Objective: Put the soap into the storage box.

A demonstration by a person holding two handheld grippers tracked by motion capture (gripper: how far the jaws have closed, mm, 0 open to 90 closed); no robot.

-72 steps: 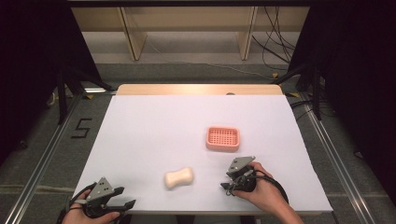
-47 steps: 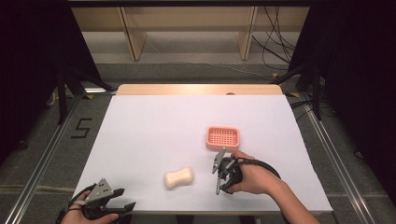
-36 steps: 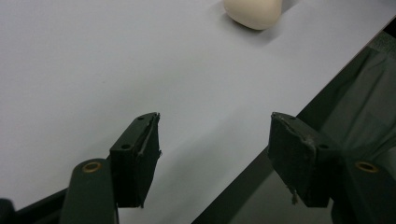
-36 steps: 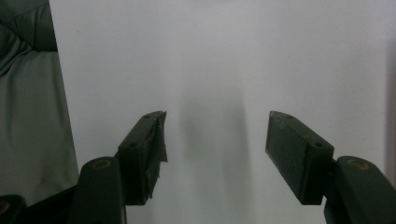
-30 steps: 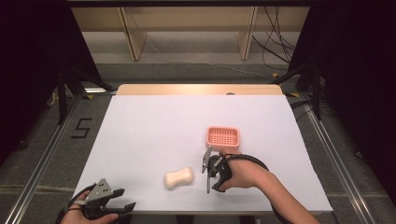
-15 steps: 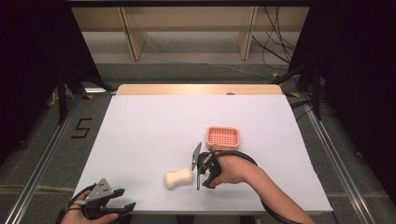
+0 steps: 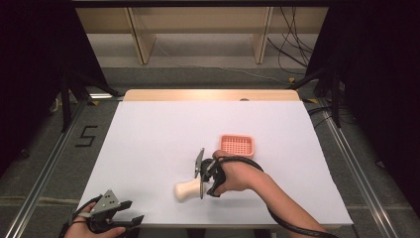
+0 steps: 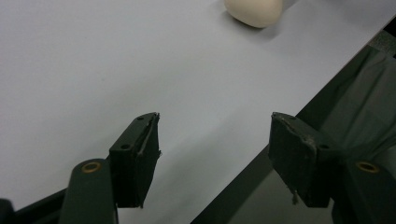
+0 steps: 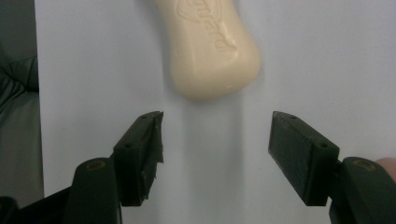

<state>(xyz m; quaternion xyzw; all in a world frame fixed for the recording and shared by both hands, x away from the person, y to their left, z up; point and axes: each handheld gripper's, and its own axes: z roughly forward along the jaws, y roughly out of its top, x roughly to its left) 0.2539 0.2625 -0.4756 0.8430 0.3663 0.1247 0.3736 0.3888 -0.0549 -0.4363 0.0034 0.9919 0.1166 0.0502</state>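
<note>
Right gripper view: right gripper (image 9: 217, 154) jaws wide apart just short of the soap bar (image 9: 212, 46); left gripper (image 8: 215, 161) spread too, idle at counter (image 7: 148, 139) edge

Digit "5" (image 7: 87, 135) marked on the grey floor, left of the white table (image 7: 148, 129). Embossed script lettering on the cream soap bar (image 9: 210, 46), cut off and too faint to read

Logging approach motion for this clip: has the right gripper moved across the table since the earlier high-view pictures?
Yes. The right gripper has travelled leftward, from beside the orange ridged plastic dish to the near end of the cream soap bar, jaws open.
</note>
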